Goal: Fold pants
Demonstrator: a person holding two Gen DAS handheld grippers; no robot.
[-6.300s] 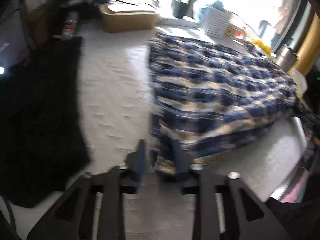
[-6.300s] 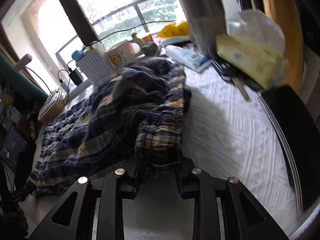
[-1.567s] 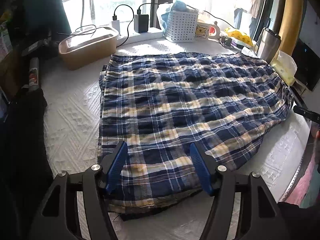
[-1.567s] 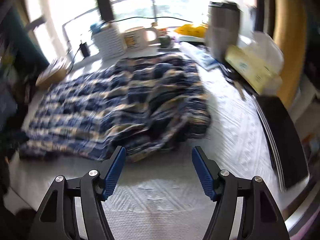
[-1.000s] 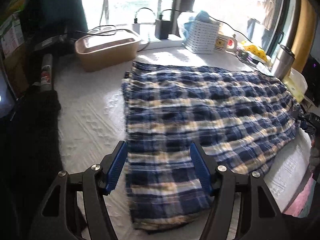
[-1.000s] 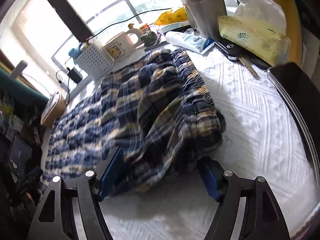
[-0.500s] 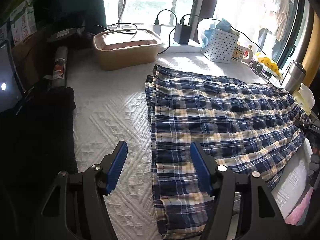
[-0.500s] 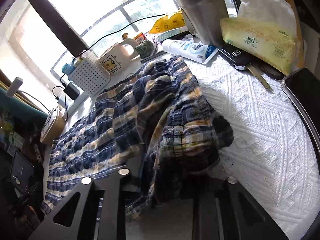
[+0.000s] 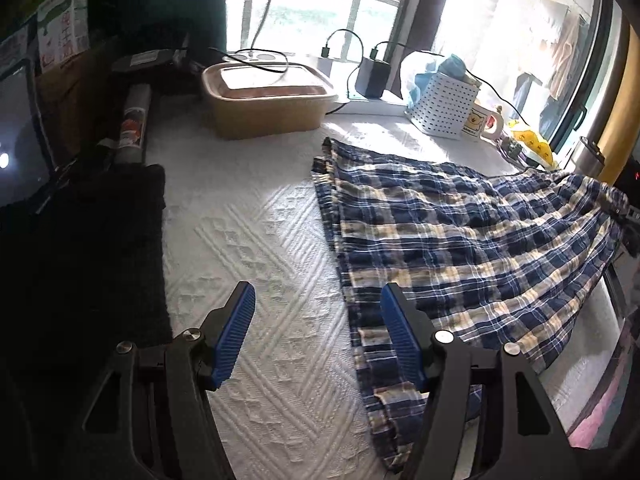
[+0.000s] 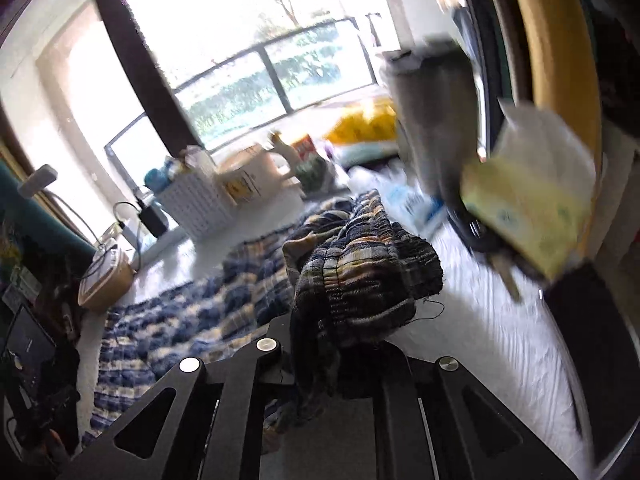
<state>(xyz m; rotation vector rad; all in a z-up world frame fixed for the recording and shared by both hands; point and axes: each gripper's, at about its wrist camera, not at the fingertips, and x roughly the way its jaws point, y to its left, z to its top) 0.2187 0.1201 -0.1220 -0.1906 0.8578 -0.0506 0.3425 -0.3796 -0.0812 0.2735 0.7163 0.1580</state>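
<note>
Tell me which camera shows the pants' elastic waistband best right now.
The right wrist view: the gathered waistband bunches right at the right gripper, shut on it, though the frame is blurred. The left wrist view shows the plaid pants spread flat, the waistband at the far right edge, barely visible.

The pants (image 9: 460, 240) are of blue, cream and navy plaid cloth, thin and a little wrinkled. They lie spread flat on the white textured cover, with one straight edge running from the window side toward the near side. At the far right end, the gathered elastic waistband (image 10: 360, 276) is bunched and raised off the cover.
</note>
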